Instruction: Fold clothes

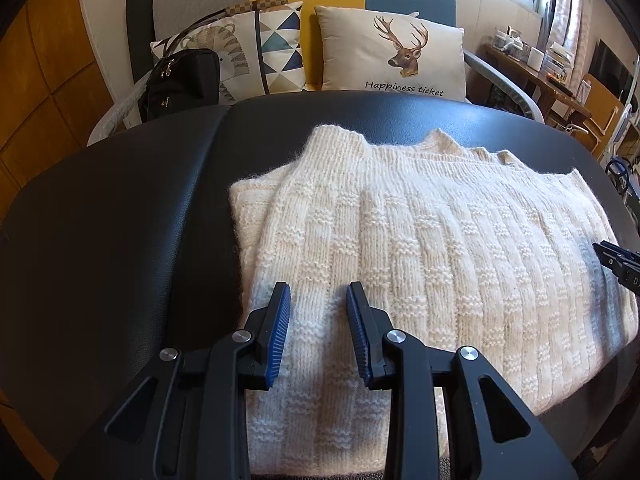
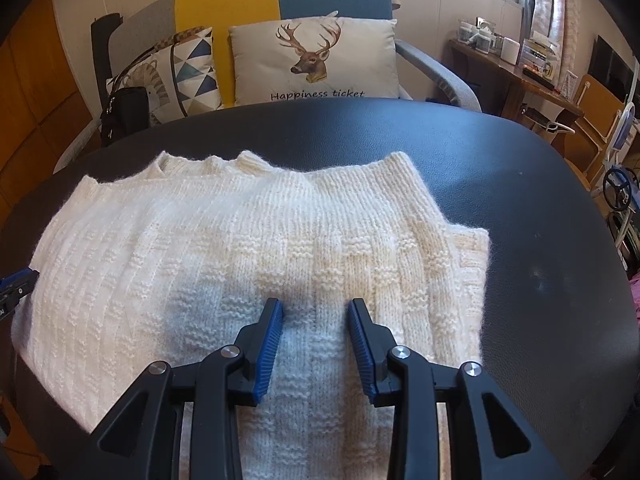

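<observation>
A cream knitted sweater (image 1: 440, 240) lies folded flat on a black padded surface (image 1: 120, 220), its ribbed edges toward the far side. My left gripper (image 1: 319, 292) hovers over the sweater's near left part; its blue pads stand apart and the knit between them lies flat, not pinched. In the right wrist view, my right gripper (image 2: 316, 306) is over the near right part of the sweater (image 2: 240, 240), also open with flat knit showing between the fingers. Each gripper's tip shows at the edge of the other view: the right one (image 1: 618, 268) and the left one (image 2: 16, 284).
Behind the black surface (image 2: 540, 220) stands a sofa with a deer cushion (image 1: 394, 54), a triangle-patterned cushion (image 1: 276, 46) and a black bag (image 1: 180, 80). A wooden desk (image 2: 516, 76) with small items is at the far right.
</observation>
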